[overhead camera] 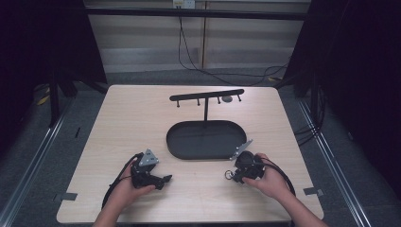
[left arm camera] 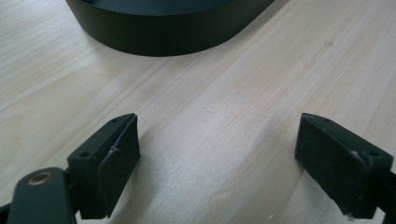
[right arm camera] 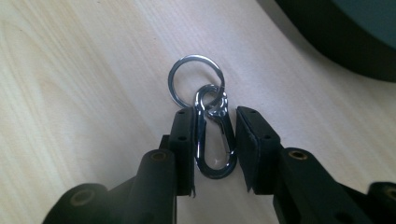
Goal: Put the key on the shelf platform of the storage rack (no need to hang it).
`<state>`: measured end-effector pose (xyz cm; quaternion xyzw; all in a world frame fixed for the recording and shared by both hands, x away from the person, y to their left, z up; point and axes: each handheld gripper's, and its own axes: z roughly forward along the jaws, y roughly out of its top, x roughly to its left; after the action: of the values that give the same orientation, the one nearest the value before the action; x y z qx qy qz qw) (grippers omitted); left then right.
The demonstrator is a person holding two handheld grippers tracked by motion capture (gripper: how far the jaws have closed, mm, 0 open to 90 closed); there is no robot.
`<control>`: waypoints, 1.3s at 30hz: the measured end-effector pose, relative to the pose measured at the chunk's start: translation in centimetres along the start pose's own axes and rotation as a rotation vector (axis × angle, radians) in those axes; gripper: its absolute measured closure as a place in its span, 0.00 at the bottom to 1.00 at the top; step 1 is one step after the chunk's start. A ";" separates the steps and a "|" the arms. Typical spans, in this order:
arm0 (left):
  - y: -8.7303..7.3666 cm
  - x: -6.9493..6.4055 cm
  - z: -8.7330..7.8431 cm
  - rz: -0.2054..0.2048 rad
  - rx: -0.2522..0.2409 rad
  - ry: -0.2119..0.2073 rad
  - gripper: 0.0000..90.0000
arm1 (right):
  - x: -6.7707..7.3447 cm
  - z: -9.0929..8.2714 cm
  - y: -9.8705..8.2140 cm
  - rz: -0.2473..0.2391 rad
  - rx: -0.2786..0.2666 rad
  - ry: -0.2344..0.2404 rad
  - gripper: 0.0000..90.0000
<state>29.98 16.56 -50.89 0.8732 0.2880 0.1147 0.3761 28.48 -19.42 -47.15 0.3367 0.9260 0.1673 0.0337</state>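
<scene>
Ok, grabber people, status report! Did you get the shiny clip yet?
Right gripper fingers closed on the carabiner clip, key ring attached. Left gripper open, empty, resting near the black tray. Nothing in the way.

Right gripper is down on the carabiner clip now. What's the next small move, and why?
Probably lift the right gripper straight up a little to test the hold. Its jaws flank the carabiner clip and look closed on its sides, with the key ring hanging free ahead on the table. The hook rack stands beyond the black tray, so the clip must clear the tray's rim first.
</scene>
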 end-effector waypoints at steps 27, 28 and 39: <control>0.0 0.0 0.0 -0.001 0.002 -0.002 0.15 | 0.5 -3.1 0.7 0.019 -0.074 0.024 0.79; 0.0 0.0 0.0 0.000 0.001 -0.001 0.15 | 0.5 -3.3 0.8 0.021 -0.079 0.020 0.79; 0.0 0.0 0.0 -0.002 0.002 -0.001 0.15 | -0.1 -4.1 1.6 0.052 -0.128 0.038 0.79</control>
<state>29.97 16.57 -50.88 0.8735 0.2885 0.1135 0.3754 28.82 -19.53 -42.75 0.3548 0.9048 0.2333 0.0330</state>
